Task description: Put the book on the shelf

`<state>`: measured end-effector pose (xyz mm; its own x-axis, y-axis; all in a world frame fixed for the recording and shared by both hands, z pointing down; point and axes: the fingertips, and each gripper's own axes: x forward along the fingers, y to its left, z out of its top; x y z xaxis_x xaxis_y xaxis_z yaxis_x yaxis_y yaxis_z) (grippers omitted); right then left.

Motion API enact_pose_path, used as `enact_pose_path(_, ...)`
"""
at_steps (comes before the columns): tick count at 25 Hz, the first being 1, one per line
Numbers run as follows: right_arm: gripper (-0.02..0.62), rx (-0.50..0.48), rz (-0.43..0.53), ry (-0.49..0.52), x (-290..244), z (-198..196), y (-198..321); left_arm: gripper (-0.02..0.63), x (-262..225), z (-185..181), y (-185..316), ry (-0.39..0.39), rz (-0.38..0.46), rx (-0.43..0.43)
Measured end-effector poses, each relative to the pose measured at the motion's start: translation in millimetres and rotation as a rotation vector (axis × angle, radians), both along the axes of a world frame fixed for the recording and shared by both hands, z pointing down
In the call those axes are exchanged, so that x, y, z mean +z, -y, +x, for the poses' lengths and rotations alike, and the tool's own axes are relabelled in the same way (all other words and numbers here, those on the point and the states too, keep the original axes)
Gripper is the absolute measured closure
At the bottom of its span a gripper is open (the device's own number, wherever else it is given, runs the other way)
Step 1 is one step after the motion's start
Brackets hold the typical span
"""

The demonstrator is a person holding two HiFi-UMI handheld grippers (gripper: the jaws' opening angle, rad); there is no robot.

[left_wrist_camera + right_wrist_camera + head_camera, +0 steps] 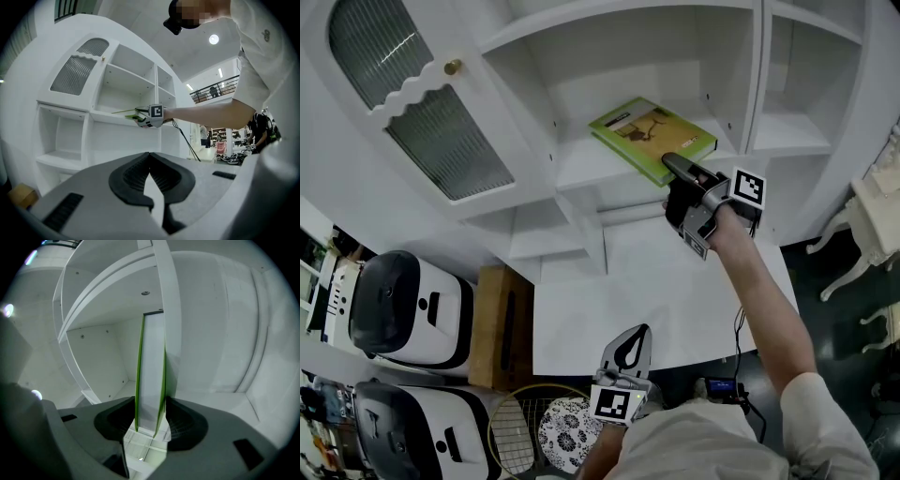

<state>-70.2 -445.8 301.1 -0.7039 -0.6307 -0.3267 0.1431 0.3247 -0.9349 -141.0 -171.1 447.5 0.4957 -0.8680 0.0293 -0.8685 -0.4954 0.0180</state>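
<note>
Book (pixel 649 131) lies flat on the shelf (pixel 581 173), running far from the right gripper (pixel 675 167), the nearer 1. Its jaws straddle the near edge, pads apparently just off the covers. Left gripper (pixel 633 337) is low and near, pressed together, empty.

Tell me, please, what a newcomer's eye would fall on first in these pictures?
The green rectangular book lying flat on a board of the white painted shelf unit stands out most; its near edge sits between the jaws of the right tongs. Lower down, the left tongs are shut and empty by the white tabletop.
</note>
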Motion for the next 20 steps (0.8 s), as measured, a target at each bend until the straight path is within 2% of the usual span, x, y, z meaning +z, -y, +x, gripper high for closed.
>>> enact_pose_path(3, 0.37, -0.01, 0.02, -0.006, 1.7, -1.1, -3.2, 0.603, -3.9, 0.2, -0.4, -0.022, 0.015, -0.009)
enact_pose_path(6, 0.353, -0.028, 0.013, -0.012, 8.6, -1.2, -9.3, 0.603, -8.3, -0.3, -0.5, -0.038, 0.026, -0.018)
enact_pose_path(11, 0.353, -0.019, 0.025, -0.009, 15.3, 16.6, -25.6, 0.603, -9.4, -0.9, -3.0, -0.042, 0.029, -0.022)
enact_pose_path(15, 0.353, -0.016, 0.078, -0.005, 5.3, 34.8, -50.4, 0.603, -10.4, 1.5, -5.0, -0.047, 0.023, -0.018)
enact_pose_path(20, 0.354, -0.021, 0.128, -0.016, -6.6, 49.4, -85.3, 0.603, -5.8, 12.0, -8.0, -0.006, 0.009, 0.024)
